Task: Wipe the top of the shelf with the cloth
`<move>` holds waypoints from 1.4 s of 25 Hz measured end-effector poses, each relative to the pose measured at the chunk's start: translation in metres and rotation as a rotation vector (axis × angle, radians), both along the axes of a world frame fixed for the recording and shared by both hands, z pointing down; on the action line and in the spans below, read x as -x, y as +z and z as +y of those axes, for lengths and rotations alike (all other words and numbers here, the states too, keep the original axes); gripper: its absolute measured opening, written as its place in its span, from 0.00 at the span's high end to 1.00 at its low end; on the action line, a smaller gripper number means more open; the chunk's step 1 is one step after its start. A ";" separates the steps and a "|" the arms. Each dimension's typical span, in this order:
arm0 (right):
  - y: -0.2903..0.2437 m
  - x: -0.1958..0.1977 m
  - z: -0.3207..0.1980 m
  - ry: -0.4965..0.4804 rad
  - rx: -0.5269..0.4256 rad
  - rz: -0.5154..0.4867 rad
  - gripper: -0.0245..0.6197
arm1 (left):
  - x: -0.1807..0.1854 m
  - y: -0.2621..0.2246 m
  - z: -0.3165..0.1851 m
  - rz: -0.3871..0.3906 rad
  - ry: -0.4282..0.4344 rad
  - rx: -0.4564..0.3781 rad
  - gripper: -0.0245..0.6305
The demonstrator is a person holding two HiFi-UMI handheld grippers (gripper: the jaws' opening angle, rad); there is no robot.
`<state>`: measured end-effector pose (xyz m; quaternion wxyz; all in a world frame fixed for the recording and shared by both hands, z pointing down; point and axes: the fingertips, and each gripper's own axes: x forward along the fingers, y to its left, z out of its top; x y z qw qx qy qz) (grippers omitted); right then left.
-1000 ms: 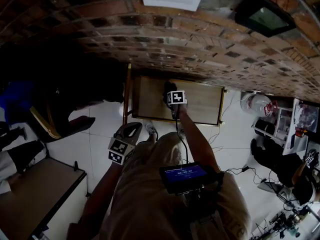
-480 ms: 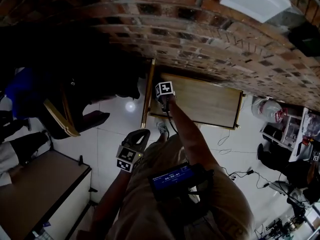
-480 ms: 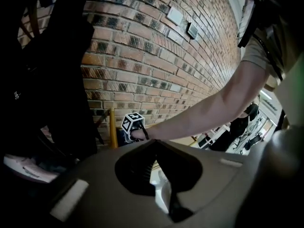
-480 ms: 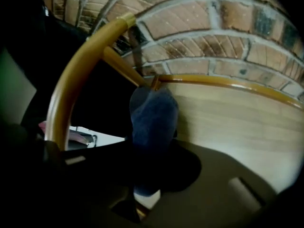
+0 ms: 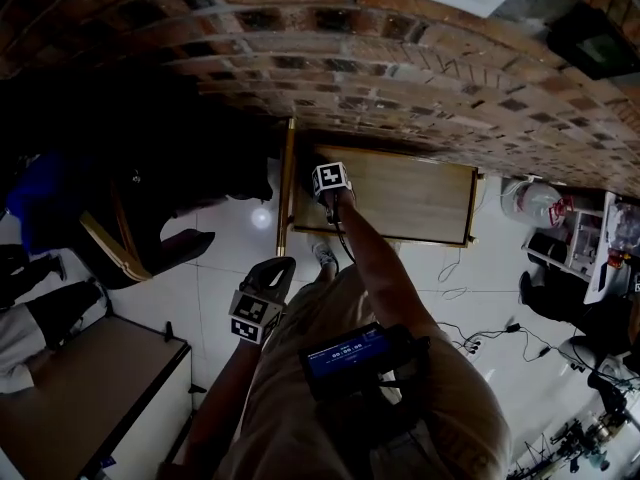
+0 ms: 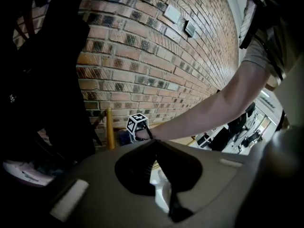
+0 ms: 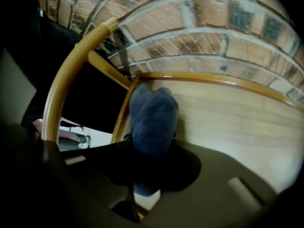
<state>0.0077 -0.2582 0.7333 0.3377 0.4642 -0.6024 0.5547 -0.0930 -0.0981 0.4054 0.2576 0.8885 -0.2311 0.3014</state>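
Note:
The wooden shelf top [image 5: 410, 200] lies against the brick wall. My right gripper [image 5: 327, 175] is at the shelf's left end, under its marker cube. In the right gripper view that gripper [image 7: 148, 144] is shut on a dark blue cloth [image 7: 153, 118], which is bunched and presses on the pale wood [image 7: 232, 118] next to the left rim. A curved yellow-wood rail [image 7: 71, 70] arcs past on the left. My left gripper [image 5: 268, 280] hangs beside my hip over the white floor, away from the shelf. Its jaws [image 6: 154, 146] are shut with nothing between them.
A brick wall [image 5: 330, 78] backs the shelf. A dark chair and bags [image 5: 150, 208] stand to the left, and a table [image 5: 80, 388] is at lower left. Boxes and gear [image 5: 580, 248] crowd the right side, with cables [image 5: 480, 328] on the floor.
My right gripper slid the cloth from the shelf's middle to its left end over the last second, then stayed there. The left gripper stayed by my side.

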 end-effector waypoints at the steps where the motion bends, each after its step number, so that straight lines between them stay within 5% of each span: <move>1: 0.001 -0.010 0.005 0.006 0.004 0.002 0.83 | -0.004 -0.002 0.000 -0.001 0.003 -0.006 0.96; 14: 0.004 -0.155 0.067 0.174 0.024 0.027 0.84 | -0.068 0.002 0.018 -0.036 0.085 0.006 0.96; 35: 0.000 -0.388 0.167 0.369 0.081 0.120 0.84 | -0.220 -0.008 0.049 -0.033 0.187 -0.015 0.96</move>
